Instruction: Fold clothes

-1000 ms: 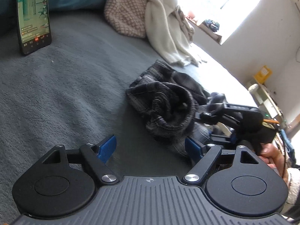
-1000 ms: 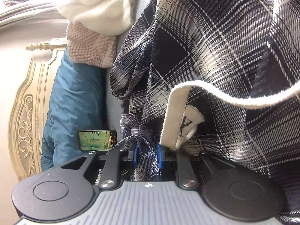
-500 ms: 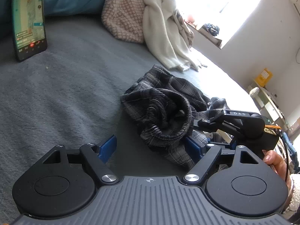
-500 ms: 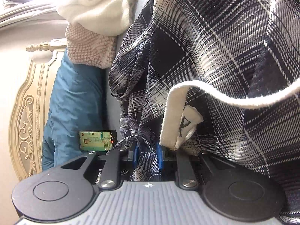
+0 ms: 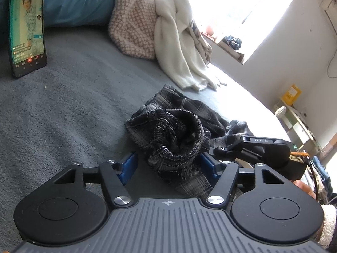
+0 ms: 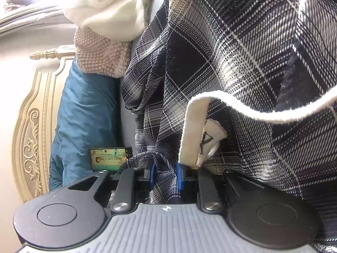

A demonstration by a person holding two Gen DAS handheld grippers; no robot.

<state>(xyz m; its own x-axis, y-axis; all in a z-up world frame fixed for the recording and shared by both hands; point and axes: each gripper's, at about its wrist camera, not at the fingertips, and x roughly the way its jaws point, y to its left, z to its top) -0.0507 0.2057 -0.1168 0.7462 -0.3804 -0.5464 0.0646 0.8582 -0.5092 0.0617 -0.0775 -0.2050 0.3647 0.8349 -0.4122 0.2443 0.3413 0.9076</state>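
Note:
A dark plaid garment [image 5: 179, 135] lies crumpled on the grey bed [image 5: 73, 109]. My left gripper [image 5: 168, 165] straddles a bunched fold at its near end. Its jaws are closing, and the left blue pad still stands clear of the cloth. In the right wrist view the same plaid garment [image 6: 231, 52] fills the frame, showing a cream lining edge and a small label. My right gripper [image 6: 165, 175] is shut on a pinch of that plaid cloth. In the left wrist view the right gripper [image 5: 221, 148] reaches into the garment from the right, with a hand behind it.
A lit phone [image 5: 27, 29] leans on a blue pillow [image 5: 73, 0] at the back left. A pink-checked knit [image 5: 134, 25] and a cream garment [image 5: 177, 42] are heaped at the back. A carved headboard [image 6: 31, 126] stands behind the pillow. A low shelf [image 5: 299, 122] stands beyond the bed's right edge.
My left gripper has come in over the bunched plaid fold and its jaws have narrowed around it. The right gripper keeps the same pinch and has not moved.

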